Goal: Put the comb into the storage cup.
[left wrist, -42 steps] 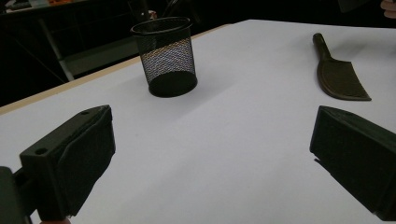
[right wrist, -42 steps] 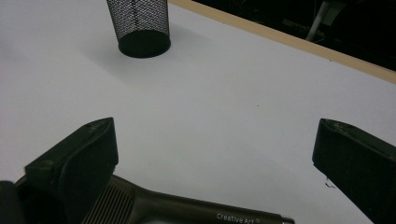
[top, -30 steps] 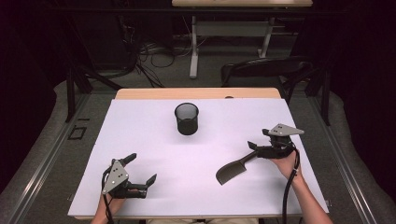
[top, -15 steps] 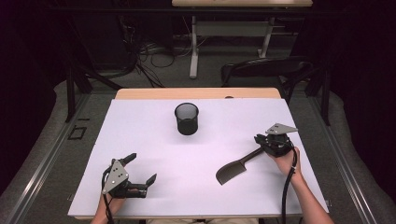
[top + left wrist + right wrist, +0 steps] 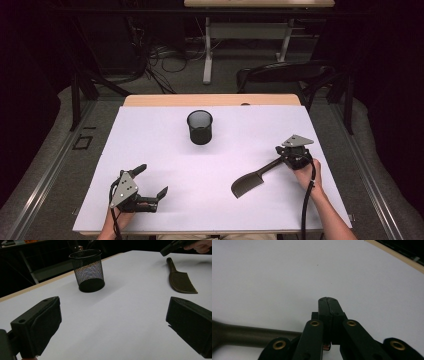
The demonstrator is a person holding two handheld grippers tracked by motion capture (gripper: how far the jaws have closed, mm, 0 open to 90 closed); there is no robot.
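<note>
Spatula [image 5: 252, 181] lay flat on the white worktop [image 5: 225, 150] in the lower right of the high view, its broad dark blade toward the centre bottom and its handle running up and right to the right gripper [image 5: 290, 155]. In the right gripper view the jaws of that gripper [image 5: 329, 305] were pressed together with nothing between them, and the handle [image 5: 249, 336] crossed the lower left of the frame, passing under or just beside the jaw links; contact could not be made out. A hand [image 5: 306, 172] held the gripper from the lower right of the high view, with a cable trailing down along the forearm.

A black mesh cup [image 5: 200, 127] stood upright near the centre top of the worktop, well apart from both grippers. In the left gripper view the cup [image 5: 87, 270] sat in the upper left, and the spatula [image 5: 180, 280] lay at the upper right.

The left gripper [image 5: 150, 186] rested at the lower left of the high view, jaws spread wide and holding nothing; the left gripper view showed its two black pads far apart at the bottom corners.
</note>
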